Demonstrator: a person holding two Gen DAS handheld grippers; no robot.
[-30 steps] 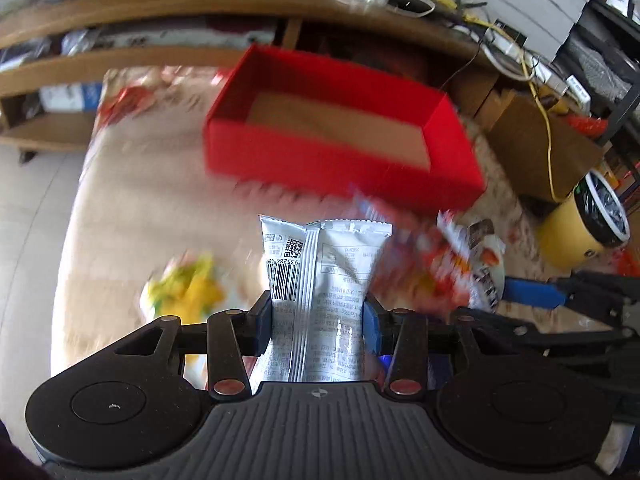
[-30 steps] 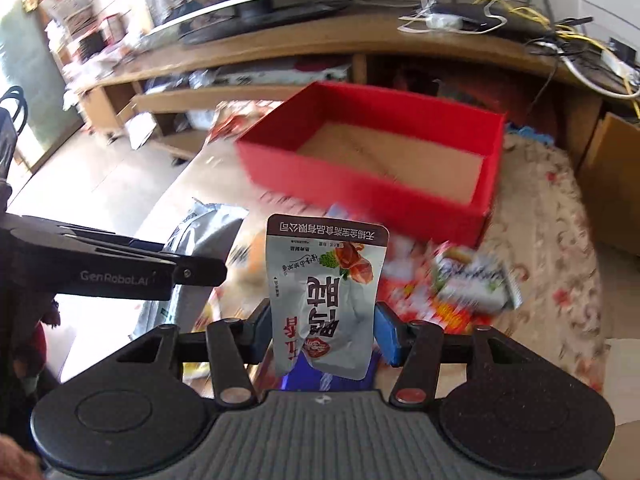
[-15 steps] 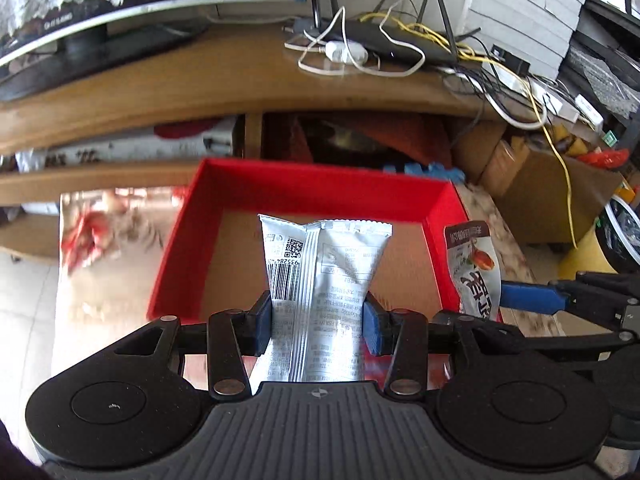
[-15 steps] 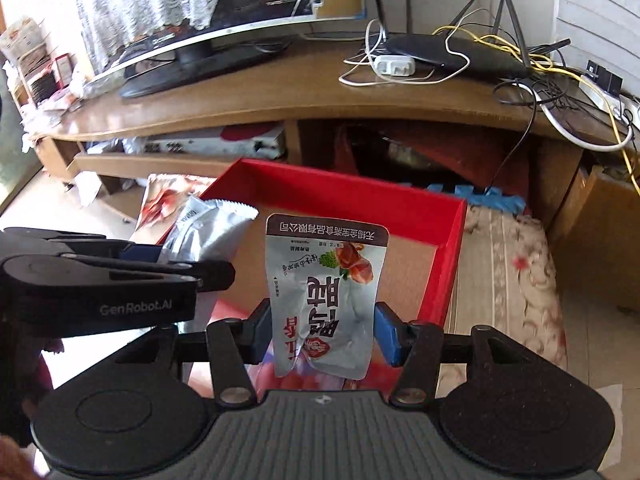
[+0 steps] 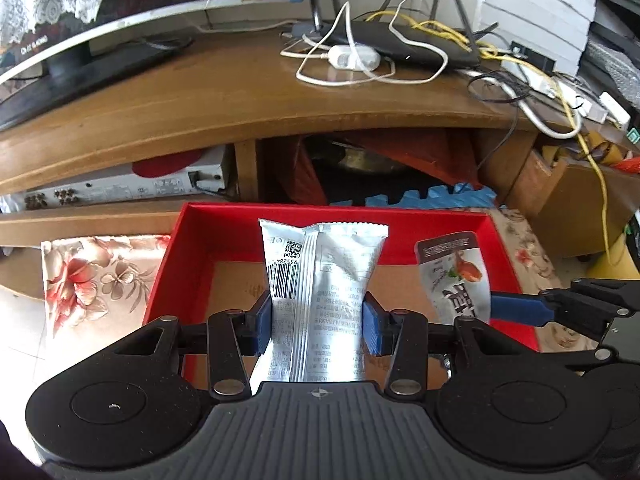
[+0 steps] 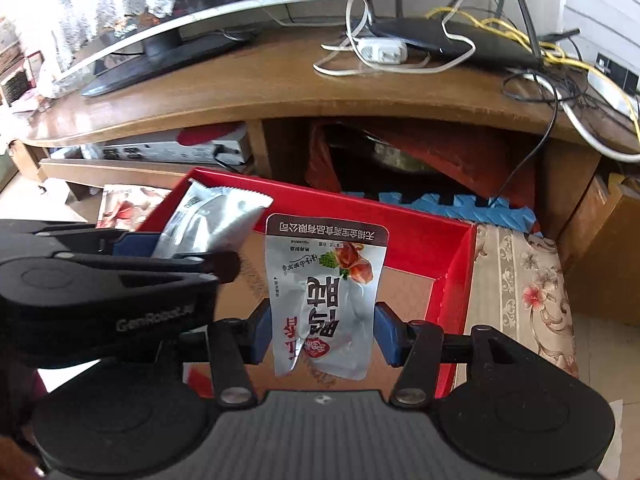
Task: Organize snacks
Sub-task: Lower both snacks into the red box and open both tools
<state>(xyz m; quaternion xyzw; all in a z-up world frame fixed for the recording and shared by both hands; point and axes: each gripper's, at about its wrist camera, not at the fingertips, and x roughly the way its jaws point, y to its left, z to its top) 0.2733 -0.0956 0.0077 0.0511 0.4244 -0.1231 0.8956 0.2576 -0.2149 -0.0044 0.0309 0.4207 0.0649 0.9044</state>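
Above a red box on a flower-patterned cloth, two hand-held grippers hang side by side, each clamped on a snack. Between the blue pads of the left gripper, closed to the packet's width, a silver packet stands upright, its barcode and seam facing the camera and its crimped top edge toward the box's far wall. Just to its right, the right gripper pinches a silver pouch with a brown band across the top and red characters, also upright, over the box's cardboard floor.

Both tools point forward and slightly down toward a wooden desk beyond the box.

From the left wrist camera, the pouch appears edge-on, gripped by one blue finger reaching in from the right. From the right wrist camera, the left gripper's black body fills the left side, with the packet jutting past it; the box's right wall shows here too. On the desk ahead lie a router and tangled cables.
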